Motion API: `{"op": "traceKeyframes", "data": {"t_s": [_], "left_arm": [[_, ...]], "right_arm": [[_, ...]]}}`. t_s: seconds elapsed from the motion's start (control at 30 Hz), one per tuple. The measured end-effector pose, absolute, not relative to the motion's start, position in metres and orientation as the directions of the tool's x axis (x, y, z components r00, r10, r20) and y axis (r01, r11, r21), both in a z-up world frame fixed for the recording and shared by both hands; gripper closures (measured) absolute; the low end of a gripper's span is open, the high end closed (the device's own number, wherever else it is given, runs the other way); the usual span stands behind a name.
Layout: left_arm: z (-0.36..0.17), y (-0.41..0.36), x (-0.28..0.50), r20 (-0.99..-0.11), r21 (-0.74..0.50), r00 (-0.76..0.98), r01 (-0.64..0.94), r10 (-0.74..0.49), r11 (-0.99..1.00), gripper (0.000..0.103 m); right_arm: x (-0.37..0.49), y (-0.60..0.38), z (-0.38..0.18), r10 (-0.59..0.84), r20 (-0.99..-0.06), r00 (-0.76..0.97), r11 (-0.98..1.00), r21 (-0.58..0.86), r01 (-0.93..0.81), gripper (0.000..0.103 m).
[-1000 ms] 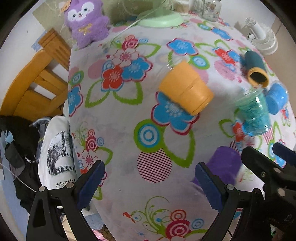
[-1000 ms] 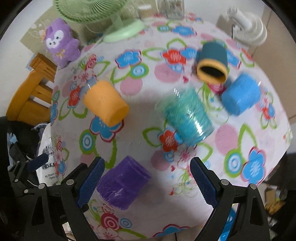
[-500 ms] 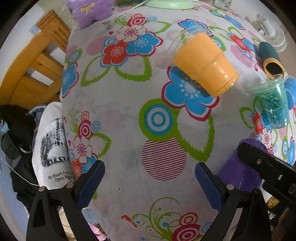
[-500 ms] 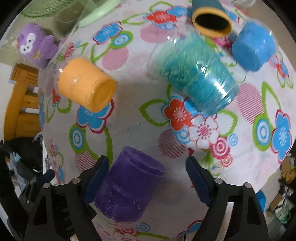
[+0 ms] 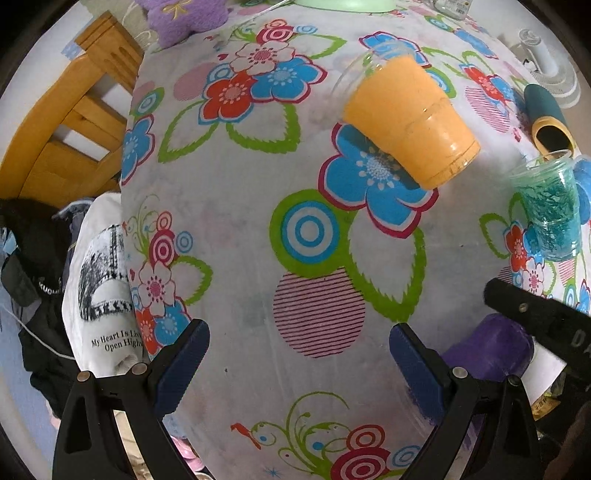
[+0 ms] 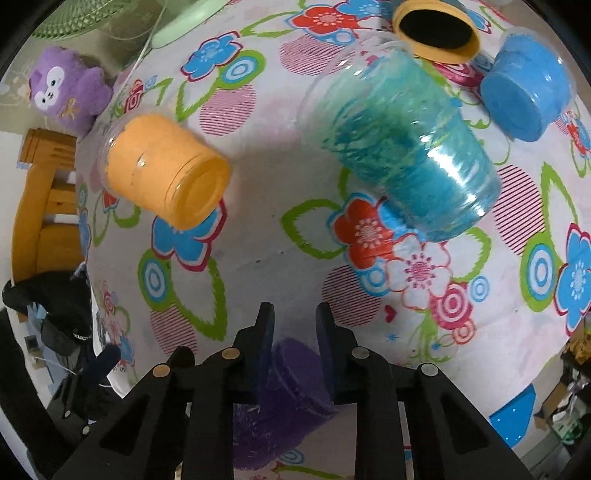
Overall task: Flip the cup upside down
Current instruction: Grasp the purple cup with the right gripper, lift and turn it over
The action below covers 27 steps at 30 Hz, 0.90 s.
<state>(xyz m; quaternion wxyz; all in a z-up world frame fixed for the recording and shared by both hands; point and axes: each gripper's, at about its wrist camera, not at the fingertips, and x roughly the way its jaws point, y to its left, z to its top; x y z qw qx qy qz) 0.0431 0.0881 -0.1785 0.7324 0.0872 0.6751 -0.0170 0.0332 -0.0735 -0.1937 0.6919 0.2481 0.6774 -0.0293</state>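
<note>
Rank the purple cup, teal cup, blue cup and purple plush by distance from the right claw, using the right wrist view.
1. purple cup, between the fingers of the right claw
2. teal cup, ahead, slightly right
3. blue cup, far right
4. purple plush, far left at the table edge; close to the blue cup's rank

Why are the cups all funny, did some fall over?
The dark teal cup with the yellow rim lies on its side, its open mouth facing sideways. The orange cup, teal cup and blue cup stand base-up, rims on the tablecloth. The right gripper is squeezing the purple cup.
</note>
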Motion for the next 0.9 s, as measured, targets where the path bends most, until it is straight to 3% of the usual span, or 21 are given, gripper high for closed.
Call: {"op": "traceKeyframes", "data": {"t_s": [0.03,0.1,0.2,0.63,0.9], "left_arm": [[-0.179,0.088,0.042,-0.992,0.104,0.083,0.135,0.094,0.985,0.004],[-0.179,0.089,0.039,-0.993,0.098,0.074,0.124,0.089,0.987,0.004],[-0.182,0.089,0.032,-0.994,0.100,0.062,0.117,0.093,0.988,0.004],[-0.189,0.092,0.011,-0.994,0.107,0.048,0.128,0.102,0.986,0.004],[-0.198,0.091,-0.005,-0.996,0.088,0.014,0.087,0.087,0.992,0.004]], "right_arm": [[0.033,-0.077,-0.193,0.300,-0.951,0.075,0.873,0.305,0.381,0.069],[0.031,-0.082,-0.190,0.289,-0.954,0.074,0.876,0.295,0.382,0.045],[0.024,-0.087,-0.182,0.270,-0.958,0.093,0.877,0.285,0.387,0.027],[-0.033,-0.093,-0.210,0.391,-0.920,0.012,0.747,0.325,0.579,0.025],[-0.042,-0.089,-0.208,0.418,-0.904,0.086,0.688,0.378,0.619,0.027]]}}
